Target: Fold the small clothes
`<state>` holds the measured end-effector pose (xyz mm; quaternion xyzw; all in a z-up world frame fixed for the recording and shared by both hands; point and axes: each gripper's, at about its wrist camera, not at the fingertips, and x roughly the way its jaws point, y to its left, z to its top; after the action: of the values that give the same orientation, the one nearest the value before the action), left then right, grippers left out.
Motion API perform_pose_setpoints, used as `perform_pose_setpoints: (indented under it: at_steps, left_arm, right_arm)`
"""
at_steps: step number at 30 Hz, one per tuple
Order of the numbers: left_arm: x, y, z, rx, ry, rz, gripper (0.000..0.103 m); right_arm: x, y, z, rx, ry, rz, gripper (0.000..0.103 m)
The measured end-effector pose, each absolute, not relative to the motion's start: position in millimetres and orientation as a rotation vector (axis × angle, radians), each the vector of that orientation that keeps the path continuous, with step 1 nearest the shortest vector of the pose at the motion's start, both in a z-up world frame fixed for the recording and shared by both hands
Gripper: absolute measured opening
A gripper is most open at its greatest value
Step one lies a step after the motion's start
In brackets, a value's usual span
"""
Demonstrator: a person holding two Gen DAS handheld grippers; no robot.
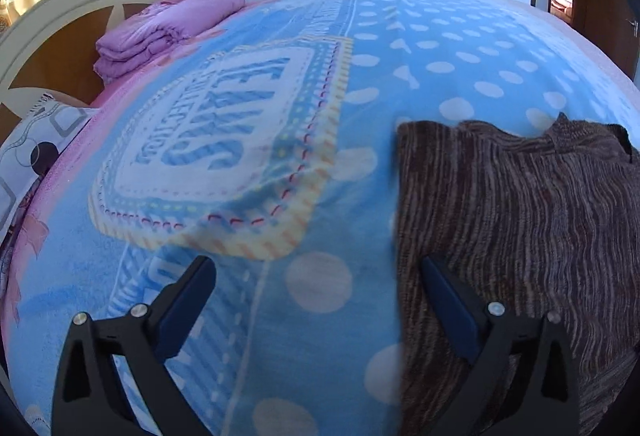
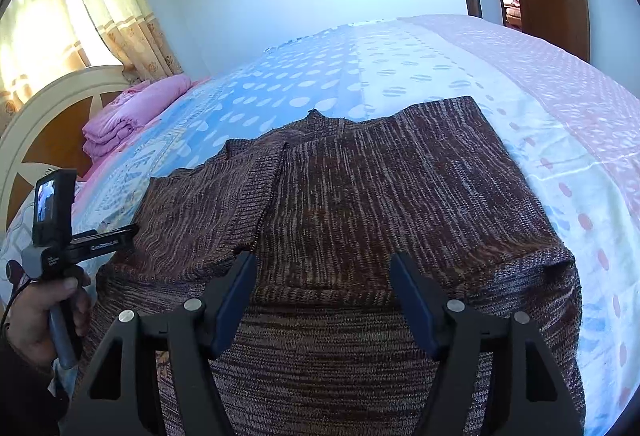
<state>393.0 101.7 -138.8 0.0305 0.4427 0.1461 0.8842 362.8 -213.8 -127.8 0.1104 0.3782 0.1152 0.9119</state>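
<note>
Sweater, brown and knitted, lies flat on the blue dotted blanket toward the bed's near edge; the left tool hangs wide at its left border, gripping nothing. From the right wrist, the right tool spreads wide above the folded sweater, empty.

Ribbed, matt brown knit sweater lying on a fuzzy fleece blanket; beyond the blanket, a smooth painted-wood headboard.
</note>
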Motion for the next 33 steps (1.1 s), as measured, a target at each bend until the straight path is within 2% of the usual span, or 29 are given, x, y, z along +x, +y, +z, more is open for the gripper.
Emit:
perform_pose_setpoints:
  at_steps: [4, 12, 18, 22, 33]
  left_arm:
    - [383.6, 96.3, -138.0, 0.123, 0.888, 0.360, 0.103]
    - [342.8, 91.3, -115.0, 0.070, 0.816, 0.289, 0.103]
    - [341.1, 78.8, -130.1, 0.186, 0.853, 0.310, 0.103]
    - [342.4, 99.3, -133.7, 0.067, 0.892, 0.291, 0.103]
    - [319.3, 103.0, -135.0, 0.015, 0.855, 0.292, 0.103]
  right_arm:
    - [362.9, -215.5, -128.5, 0.238, 0.778, 0.240, 0.070]
    - [361.9, -209.7, -117.8, 0.212, 0.752, 0.257, 0.070]
    - [385.5, -161.4, -114.5, 0.089, 0.866, 0.292, 0.070]
    - [390.3, -148.4, -130.2, 0.041, 0.903, 0.261, 0.071]
    - [372.0, -149.3, -132.3, 0.018, 0.872, 0.249, 0.071]
